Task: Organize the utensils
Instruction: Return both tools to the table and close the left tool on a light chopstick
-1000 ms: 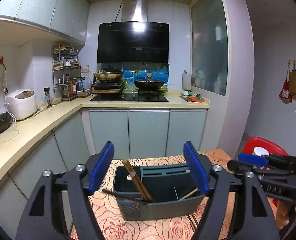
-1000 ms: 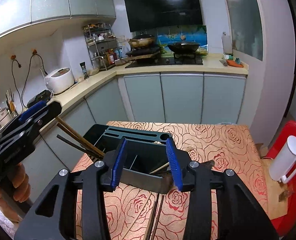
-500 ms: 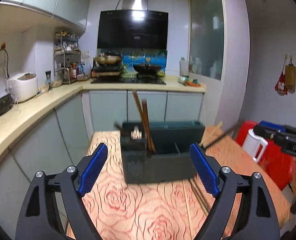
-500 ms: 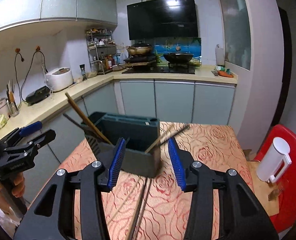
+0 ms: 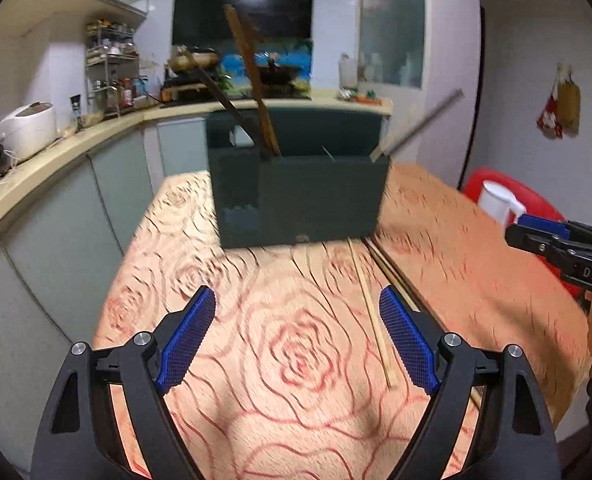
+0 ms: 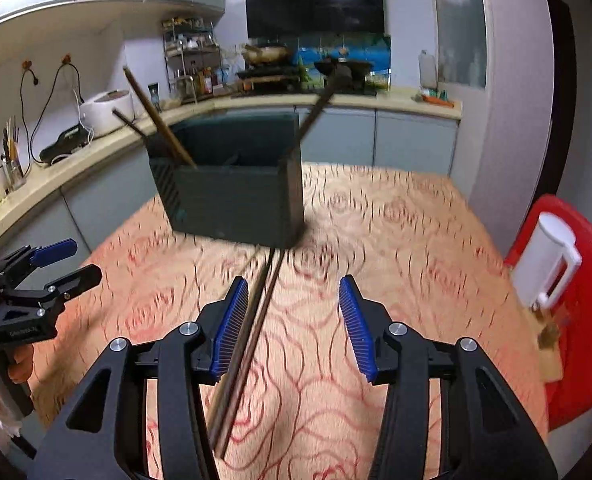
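While both tools hover low over the rose-patterned tablecloth [image 5: 296, 360], we hold the left hand-held gripper [image 5: 297, 344] with its blue pads spread wide and nothing between them. Its own view shows a pale chopstick [image 5: 371, 316] lying on the cloth at about one o'clock from the pads, just inside the right pad, with darker sticks [image 5: 393, 276] beside it farther right. Straight ahead at twelve o'clock stands the dark utensil holder [image 5: 299, 196] on the counter [image 5: 475, 264], brown chopsticks [image 5: 252, 80] leaning out of its left compartment and a grey one [image 5: 419, 124] slanting from its right corner.

We also keep the right hand-held gripper [image 6: 294, 322] parted and empty. Only its view shows a pair of dark chopsticks [image 6: 248, 352] running from the holder's base toward us, passing just beside the left pad without being pinched. The holder [image 6: 232, 204] sits at eleven o'clock there.

Each view catches the other tool: the right one at three o'clock in the left view, the left one [image 6: 52, 264] at nine o'clock in the right view, with fingers wrapped round its handle. A white jug [image 6: 543, 264] on a red stool [image 6: 587, 320] stands at three o'clock, off the counter.
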Tool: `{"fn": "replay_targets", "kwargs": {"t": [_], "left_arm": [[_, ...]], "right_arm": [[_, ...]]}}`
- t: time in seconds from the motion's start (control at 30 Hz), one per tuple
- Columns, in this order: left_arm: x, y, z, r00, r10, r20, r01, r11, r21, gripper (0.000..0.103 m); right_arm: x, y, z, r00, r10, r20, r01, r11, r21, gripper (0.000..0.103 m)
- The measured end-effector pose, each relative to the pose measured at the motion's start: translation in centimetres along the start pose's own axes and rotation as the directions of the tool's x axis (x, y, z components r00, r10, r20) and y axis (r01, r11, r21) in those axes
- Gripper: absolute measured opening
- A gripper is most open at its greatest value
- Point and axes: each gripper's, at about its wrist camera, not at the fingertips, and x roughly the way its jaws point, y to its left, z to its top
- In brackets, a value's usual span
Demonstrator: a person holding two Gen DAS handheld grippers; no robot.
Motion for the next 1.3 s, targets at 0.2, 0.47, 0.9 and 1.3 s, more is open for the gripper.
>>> {"fn": "replay_targets", "kwargs": {"t": [0.2, 0.47, 0.9, 1.3], "left_arm": [[2.1, -2.0, -2.4, 0.994, -0.053, -0.095, 0.056, 0.998, 0.025, 0.081], [3.8, -4.3, -3.9, 0.982, -0.072, -0.176, 0.091, 0.99, 0.103, 0.081], [6.4, -5.2, -3.9, 0.959, -0.061, -0.275, 0.095, 0.989, 0.115, 0.058], [6.6, -4.3, -3.5, 0.963, -0.047, -0.264, 0.075, 0.993, 0.095, 0.007]], "right_arm": [[0.9, -0.4, -2.5, 0.999, 0.009, -0.048, -0.008, 1.0, 0.025, 0.046], [1.2, -0.1, -4.3, 0.997, 0.011, -0.079, -0.011, 1.0, 0.003, 0.046], [1.2, 0.3, -5.6, 0.993, 0.028, -0.11, -0.028, 1.0, -0.001, 0.046], [0.7, 1.8, -7.3, 0.989, 0.05, -0.141, -0.058, 0.997, -0.05, 0.046]]}}
